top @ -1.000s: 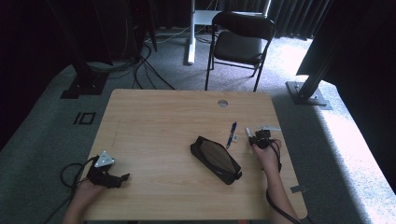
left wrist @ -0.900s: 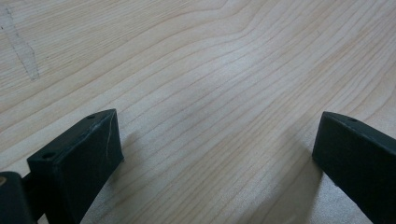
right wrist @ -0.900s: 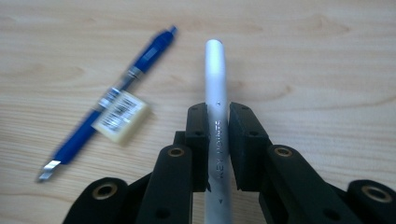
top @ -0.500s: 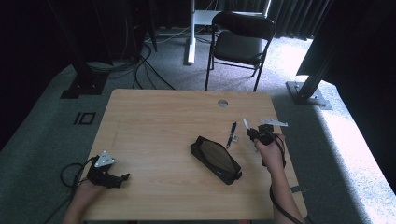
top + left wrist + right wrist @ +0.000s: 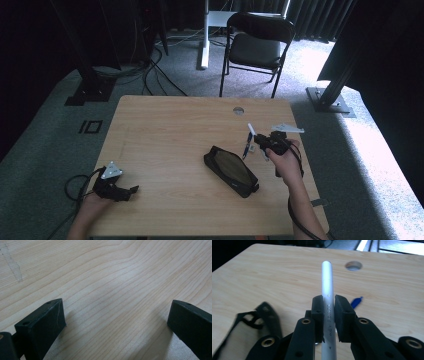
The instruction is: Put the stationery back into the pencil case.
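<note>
My right gripper [image 5: 261,142] is shut on a silver pen [image 5: 328,287] and holds it clear of the table at the right; the pen [image 5: 251,130] runs on past the jaws. On the wood just below it lies a blue pen [image 5: 246,149], seen also in the right gripper view as the blue pen [image 5: 356,302]. An open black mesh pencil case [image 5: 231,171] lies left of that hand, and the case [image 5: 249,325] sits low left in the right gripper view. Near the front left corner rests my left gripper [image 5: 122,190], open [image 5: 115,322] over bare wood.
The wooden table [image 5: 170,130] has a round cable hole [image 5: 238,110] near its far edge. A black folding chair [image 5: 257,47] stands behind the table. Cables trail on the floor at the left, and a metal stand base [image 5: 330,102] sits at the right.
My right gripper has risen off the table with the silver pen in it. The left gripper, blue pen and case have kept still.
</note>
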The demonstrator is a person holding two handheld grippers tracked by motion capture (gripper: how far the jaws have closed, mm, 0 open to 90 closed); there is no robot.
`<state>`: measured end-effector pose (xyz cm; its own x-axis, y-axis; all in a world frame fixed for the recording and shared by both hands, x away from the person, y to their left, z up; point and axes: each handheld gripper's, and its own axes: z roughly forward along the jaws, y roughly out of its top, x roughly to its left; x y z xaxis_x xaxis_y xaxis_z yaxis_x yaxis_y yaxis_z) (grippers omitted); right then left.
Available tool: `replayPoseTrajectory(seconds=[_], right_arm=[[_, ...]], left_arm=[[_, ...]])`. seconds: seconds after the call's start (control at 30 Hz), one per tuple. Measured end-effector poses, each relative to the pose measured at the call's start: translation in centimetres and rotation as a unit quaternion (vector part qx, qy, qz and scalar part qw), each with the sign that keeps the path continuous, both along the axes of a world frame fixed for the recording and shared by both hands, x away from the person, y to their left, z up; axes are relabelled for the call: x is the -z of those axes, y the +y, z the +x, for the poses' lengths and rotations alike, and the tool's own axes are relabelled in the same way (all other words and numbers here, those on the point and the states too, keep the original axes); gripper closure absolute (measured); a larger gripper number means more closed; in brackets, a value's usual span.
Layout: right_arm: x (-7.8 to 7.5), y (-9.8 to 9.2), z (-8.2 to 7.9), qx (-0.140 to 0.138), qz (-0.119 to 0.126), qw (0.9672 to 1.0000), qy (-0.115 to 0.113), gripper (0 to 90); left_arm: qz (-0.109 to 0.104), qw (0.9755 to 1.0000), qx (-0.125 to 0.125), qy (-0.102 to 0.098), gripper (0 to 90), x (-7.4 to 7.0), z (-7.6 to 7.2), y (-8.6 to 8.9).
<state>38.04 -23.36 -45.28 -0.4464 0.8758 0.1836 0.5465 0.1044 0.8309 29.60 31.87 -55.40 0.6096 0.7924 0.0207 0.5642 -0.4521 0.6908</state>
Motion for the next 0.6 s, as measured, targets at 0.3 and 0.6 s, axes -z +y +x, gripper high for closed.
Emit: replayPoseTrajectory(seconds=[0.3, 0.6], right_arm=[[-1.5, 2.2, -1.5, -0.062, 0.007, 0.998, -0.012, 78.5], [-1.8, 4.7, -2.8, -0.122, 0.001, 0.9924, -0.015, 78.5]], left_arm=[[0.0, 1.0, 0.0, 0.0, 1.6, 0.0, 0.0, 0.0], [0.0, 1.0, 0.0, -0.001, 1.6, 0.0, 0.0, 0.0]])
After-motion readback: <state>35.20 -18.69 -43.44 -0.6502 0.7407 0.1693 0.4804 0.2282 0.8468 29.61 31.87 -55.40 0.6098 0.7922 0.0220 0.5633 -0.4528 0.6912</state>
